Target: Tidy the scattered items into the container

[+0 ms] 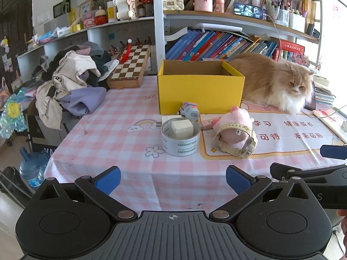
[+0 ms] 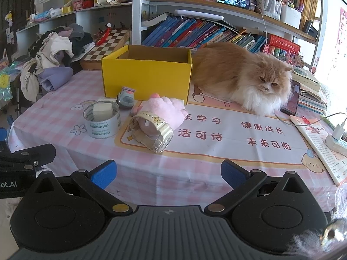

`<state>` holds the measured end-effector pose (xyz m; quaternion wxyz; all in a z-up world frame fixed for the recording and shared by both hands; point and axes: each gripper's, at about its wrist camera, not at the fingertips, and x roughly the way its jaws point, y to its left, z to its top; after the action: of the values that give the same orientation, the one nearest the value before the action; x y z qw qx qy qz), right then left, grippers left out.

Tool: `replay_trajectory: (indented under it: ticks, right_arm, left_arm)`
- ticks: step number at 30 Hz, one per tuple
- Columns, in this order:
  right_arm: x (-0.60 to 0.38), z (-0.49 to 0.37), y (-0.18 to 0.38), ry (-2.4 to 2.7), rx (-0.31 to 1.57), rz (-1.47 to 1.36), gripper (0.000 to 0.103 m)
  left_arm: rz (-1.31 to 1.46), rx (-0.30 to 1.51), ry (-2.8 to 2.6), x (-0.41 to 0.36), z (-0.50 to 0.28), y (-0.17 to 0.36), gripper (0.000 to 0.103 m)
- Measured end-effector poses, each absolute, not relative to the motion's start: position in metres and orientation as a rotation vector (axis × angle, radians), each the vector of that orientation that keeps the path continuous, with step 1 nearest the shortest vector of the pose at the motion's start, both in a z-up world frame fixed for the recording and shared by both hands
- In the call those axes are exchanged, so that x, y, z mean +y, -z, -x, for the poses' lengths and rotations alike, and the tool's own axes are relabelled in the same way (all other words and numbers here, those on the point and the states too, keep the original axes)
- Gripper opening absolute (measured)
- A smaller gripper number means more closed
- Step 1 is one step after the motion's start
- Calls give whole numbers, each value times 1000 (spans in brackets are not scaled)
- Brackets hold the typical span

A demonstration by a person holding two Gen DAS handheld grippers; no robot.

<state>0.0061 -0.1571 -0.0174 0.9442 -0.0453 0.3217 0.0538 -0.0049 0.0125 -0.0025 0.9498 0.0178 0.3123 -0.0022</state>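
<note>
A yellow cardboard box (image 1: pixel 200 93) (image 2: pixel 147 78) stands open on the table. In front of it lie a tape roll (image 1: pixel 181 138) (image 2: pixel 102 121) with a white block (image 1: pixel 182 127) (image 2: pixel 102 109) inside, a small grey toy car (image 1: pixel 189 111) (image 2: pixel 126 99), and a pink plush (image 1: pixel 236 123) (image 2: pixel 167 112) with a cream wristwatch (image 1: pixel 235 143) (image 2: pixel 151 134) strapped around it. My left gripper (image 1: pixel 173 178) is open and empty near the table's front edge. My right gripper (image 2: pixel 169 173) is open and empty, beside it.
An orange and white cat (image 1: pixel 275 82) (image 2: pixel 245 80) lies right of the box. A pile of clothes (image 1: pixel 69 84) and a chessboard (image 1: pixel 130 67) sit at the left back. Bookshelves (image 1: pixel 216 43) stand behind. A booklet and a power strip (image 2: pixel 336 138) lie at the right.
</note>
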Motion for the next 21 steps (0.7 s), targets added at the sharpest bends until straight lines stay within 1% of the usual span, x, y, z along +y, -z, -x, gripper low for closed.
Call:
replay_trajectory:
  ticks: [21]
  right_arm:
    - [-151,-14,18,-107,663,92,103]
  left_arm:
    - [-30,641,9,17,-3,4,103]
